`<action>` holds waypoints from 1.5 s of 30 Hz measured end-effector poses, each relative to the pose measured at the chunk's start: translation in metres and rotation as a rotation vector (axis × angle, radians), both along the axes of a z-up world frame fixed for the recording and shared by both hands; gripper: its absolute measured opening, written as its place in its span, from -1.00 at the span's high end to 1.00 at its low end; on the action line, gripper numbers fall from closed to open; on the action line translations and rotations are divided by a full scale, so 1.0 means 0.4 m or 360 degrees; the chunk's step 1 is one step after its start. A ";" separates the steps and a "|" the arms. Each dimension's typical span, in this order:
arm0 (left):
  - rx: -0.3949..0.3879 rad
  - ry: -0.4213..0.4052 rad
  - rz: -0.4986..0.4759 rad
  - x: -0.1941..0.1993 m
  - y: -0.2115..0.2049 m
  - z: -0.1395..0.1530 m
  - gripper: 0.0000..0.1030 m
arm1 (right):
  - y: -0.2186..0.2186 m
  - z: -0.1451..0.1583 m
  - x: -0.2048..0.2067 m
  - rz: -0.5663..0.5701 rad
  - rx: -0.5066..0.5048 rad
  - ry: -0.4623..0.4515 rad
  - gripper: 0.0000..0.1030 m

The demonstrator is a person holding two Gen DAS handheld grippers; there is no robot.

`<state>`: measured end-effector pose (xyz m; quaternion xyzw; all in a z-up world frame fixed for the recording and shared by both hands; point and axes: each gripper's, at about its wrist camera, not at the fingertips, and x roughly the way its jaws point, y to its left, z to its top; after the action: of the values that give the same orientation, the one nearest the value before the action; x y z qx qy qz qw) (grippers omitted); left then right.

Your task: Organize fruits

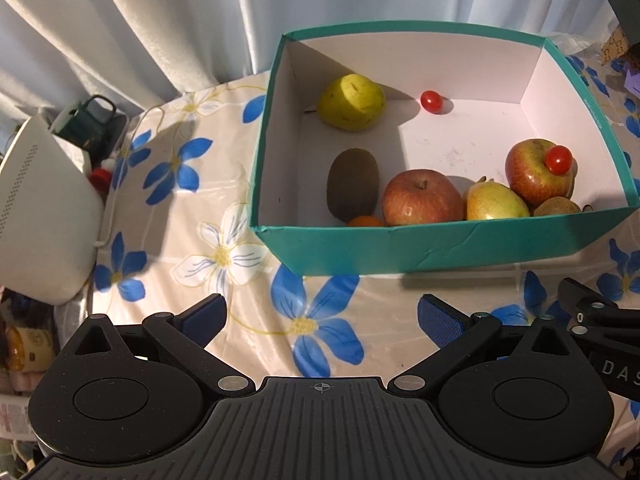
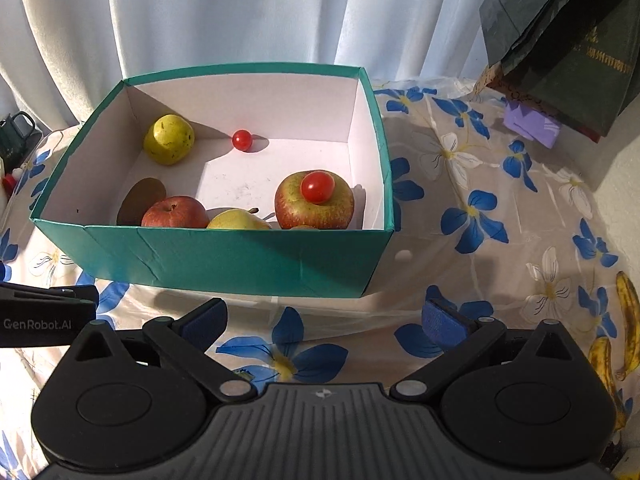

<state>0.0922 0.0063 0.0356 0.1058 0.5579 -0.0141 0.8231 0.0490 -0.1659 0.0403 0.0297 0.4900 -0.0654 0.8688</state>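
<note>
Our fingers are released on both sides: the left gripper (image 1: 322,316) and the right gripper (image 2: 324,318) stand wide apart and hold nothing, low above the flowered tablecloth (image 1: 192,184).

Just ahead of both pairs of fingers sits the teal box (image 1: 400,248), and most fruits already lie inside it. Near its front wall we see two apples (image 1: 422,198), a pear (image 1: 494,202) between them and a kiwi (image 1: 353,184) to the left. At the back wall rest a yellow-green fruit (image 1: 351,102) and one cherry tomato (image 1: 431,101); another tomato (image 1: 559,159) sits on the right apple.

To the right of the right fingers, bananas (image 2: 616,344) lie outside the box. We judge the task nearly finished, with these left.
</note>
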 end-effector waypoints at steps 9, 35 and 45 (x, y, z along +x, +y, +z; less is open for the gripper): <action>-0.0062 0.0100 -0.0072 0.038 -0.010 0.007 -1.00 | 0.012 -0.017 0.098 0.0081 -0.0014 0.0277 -1.00; -0.0021 0.0324 -0.0234 0.118 -0.061 -0.059 -1.00 | -0.009 -0.089 0.208 0.0228 -0.0061 0.0559 -1.00; -0.0025 0.0338 -0.0219 0.122 -0.060 -0.065 -1.00 | -0.009 -0.095 0.215 0.0232 -0.0061 0.0563 -1.00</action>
<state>0.1410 -0.0176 0.0097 0.1354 0.6332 -0.0861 0.7572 0.1349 -0.1696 0.0024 -0.0346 0.6345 -0.0158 0.7720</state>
